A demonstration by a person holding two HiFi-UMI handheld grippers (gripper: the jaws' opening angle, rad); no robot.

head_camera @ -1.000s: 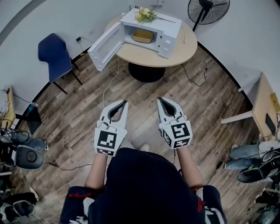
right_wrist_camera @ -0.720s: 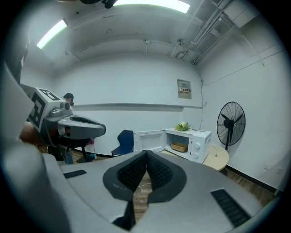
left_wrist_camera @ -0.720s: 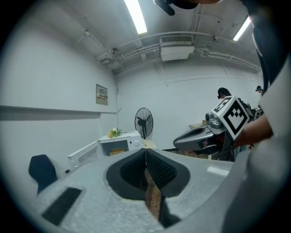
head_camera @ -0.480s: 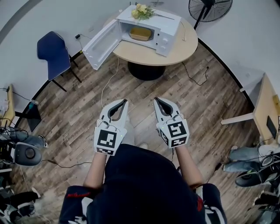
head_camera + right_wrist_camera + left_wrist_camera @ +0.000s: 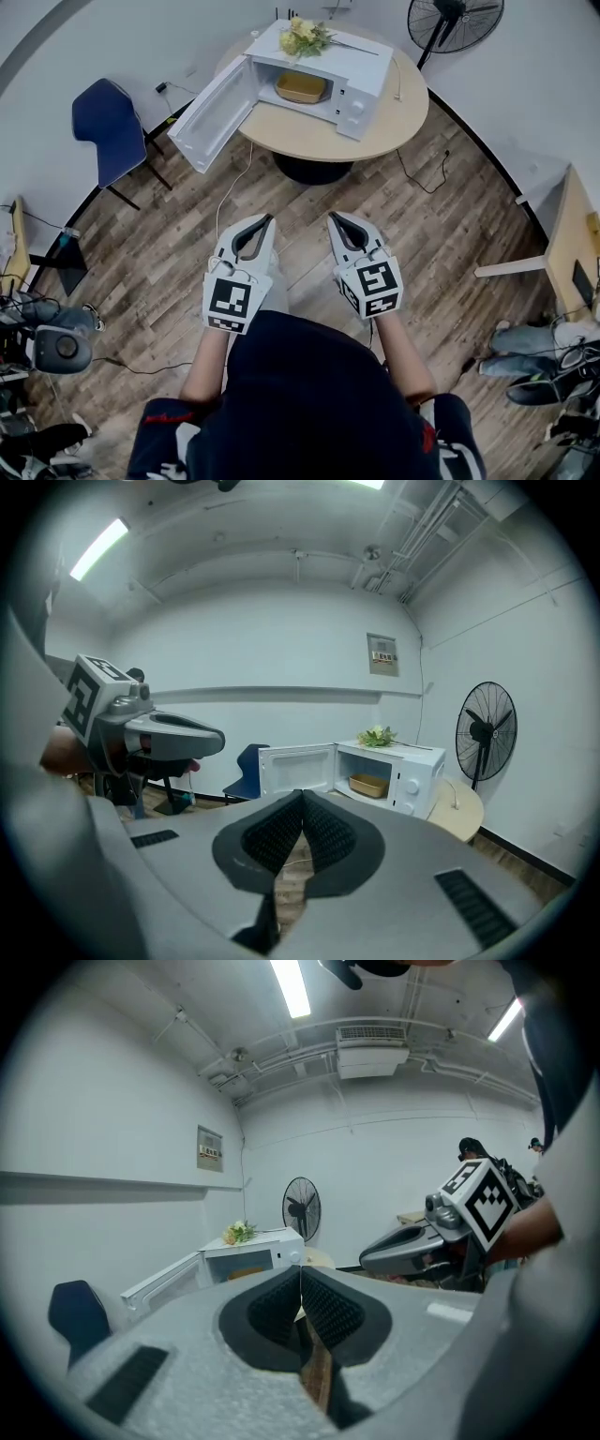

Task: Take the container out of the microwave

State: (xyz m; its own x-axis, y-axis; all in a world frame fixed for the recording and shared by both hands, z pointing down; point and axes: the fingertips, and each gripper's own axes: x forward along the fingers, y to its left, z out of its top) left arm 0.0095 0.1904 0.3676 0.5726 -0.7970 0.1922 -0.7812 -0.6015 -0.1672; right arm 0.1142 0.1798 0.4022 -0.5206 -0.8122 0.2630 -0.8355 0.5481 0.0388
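Note:
A white microwave point(image 5: 361, 70) stands on a round beige table point(image 5: 375, 131), its door point(image 5: 214, 114) swung wide open to the left. Inside sits a tan container point(image 5: 301, 86), also seen in the right gripper view point(image 5: 367, 785) and, fainter, in the left gripper view point(image 5: 246, 1270). My left gripper point(image 5: 266, 220) and right gripper point(image 5: 334, 217) hang side by side over the wooden floor, well short of the table. Both point toward the microwave, shut and empty. The closed jaw pads meet in each gripper view: left gripper point(image 5: 300, 1274), right gripper point(image 5: 302, 794).
Flowers point(image 5: 305, 36) lie on top of the microwave. A blue chair point(image 5: 108, 117) stands left of the table, a standing fan point(image 5: 455, 19) behind it on the right. Cables trail over the floor under the table. Bags and gear sit at the left, a wooden desk point(image 5: 572, 234) at the right.
The person and both grippers have moved forward toward the table; the microwave sits a little nearer and lower in the head view. Both grippers stay shut.

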